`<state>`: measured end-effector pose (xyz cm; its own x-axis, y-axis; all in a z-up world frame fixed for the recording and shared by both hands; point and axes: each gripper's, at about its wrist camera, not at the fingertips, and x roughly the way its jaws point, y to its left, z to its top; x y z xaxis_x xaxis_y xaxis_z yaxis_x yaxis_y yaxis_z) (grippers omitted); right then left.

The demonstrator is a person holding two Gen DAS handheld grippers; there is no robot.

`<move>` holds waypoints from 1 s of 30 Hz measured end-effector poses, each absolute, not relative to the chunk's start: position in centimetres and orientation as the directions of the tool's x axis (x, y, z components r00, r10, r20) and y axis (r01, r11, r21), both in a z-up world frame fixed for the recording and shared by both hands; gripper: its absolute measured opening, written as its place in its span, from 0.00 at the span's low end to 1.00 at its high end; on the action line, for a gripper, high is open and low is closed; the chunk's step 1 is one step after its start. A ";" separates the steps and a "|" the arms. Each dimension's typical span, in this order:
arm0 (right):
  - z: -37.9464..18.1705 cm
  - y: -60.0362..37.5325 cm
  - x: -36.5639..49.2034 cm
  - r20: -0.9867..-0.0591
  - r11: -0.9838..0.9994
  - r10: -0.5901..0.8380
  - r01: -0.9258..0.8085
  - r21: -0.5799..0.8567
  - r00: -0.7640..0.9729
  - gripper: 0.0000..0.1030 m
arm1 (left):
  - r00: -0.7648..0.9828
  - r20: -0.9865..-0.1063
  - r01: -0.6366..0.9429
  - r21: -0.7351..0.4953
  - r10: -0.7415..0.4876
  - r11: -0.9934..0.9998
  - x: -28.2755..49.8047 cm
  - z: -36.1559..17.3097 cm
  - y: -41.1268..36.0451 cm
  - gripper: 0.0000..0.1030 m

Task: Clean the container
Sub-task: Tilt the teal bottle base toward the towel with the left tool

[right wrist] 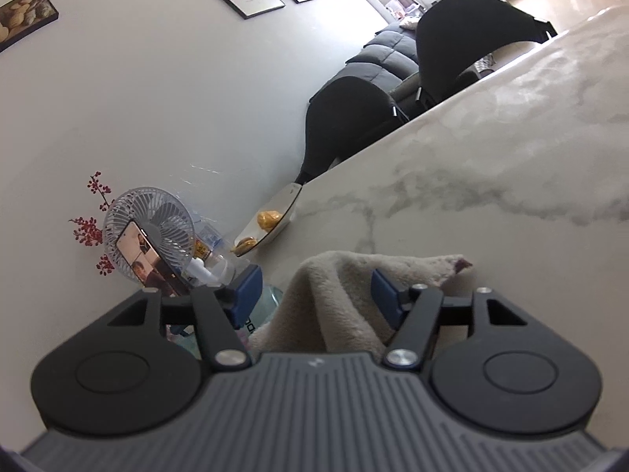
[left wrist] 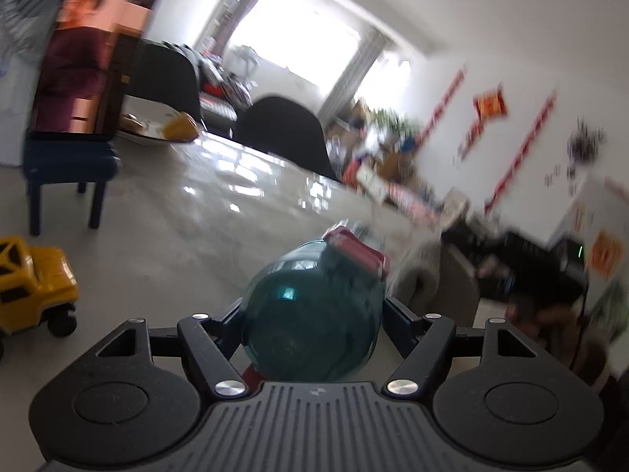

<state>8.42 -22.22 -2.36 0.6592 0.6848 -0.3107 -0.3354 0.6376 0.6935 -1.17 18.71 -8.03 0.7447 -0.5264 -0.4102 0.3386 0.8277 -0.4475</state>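
Left wrist view: my left gripper holds a teal translucent bottle between its jaws, base toward the camera, its red cap pointing away toward 12 o'clock. The glass looks glossy, with a bright reflection on its shoulder; the far scene is blurred. The marble table spreads toward 11 o'clock as open, bare surface; its far edge runs diagonally from 10 to 2 o'clock, with black chairs just behind it. A yellow toy truck stands at 9 o'clock, well apart from the bottle. A phone on a blue stand sits at 10 o'clock, a plate of food beside it.

Right wrist view: my right gripper has a beige cloth bunched between its blue pads; I cannot tell whether both pads press on it. Pale teal glass shows beside the left pad at 8 o'clock. The tabletop lies clear toward 1 o'clock. A small fan stands at 9 o'clock.
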 end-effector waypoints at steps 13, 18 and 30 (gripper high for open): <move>-2.4 -22.6 7.8 -0.303 0.639 0.676 -0.329 0.696 0.672 0.62 | 0.754 -0.528 0.292 -0.262 -0.390 0.920 1.2 -6.3 16.9 0.84; -2.4 -22.8 7.7 -0.303 0.637 0.675 -0.324 0.700 0.673 0.63 | 0.771 -0.568 0.266 -0.123 -0.287 0.956 1.9 -4.9 15.1 0.85; -0.6 -21.2 6.9 -0.346 0.756 0.610 -0.392 0.525 0.713 0.70 | 0.785 -0.577 0.340 0.095 -0.227 0.936 3.4 -1.2 10.3 0.90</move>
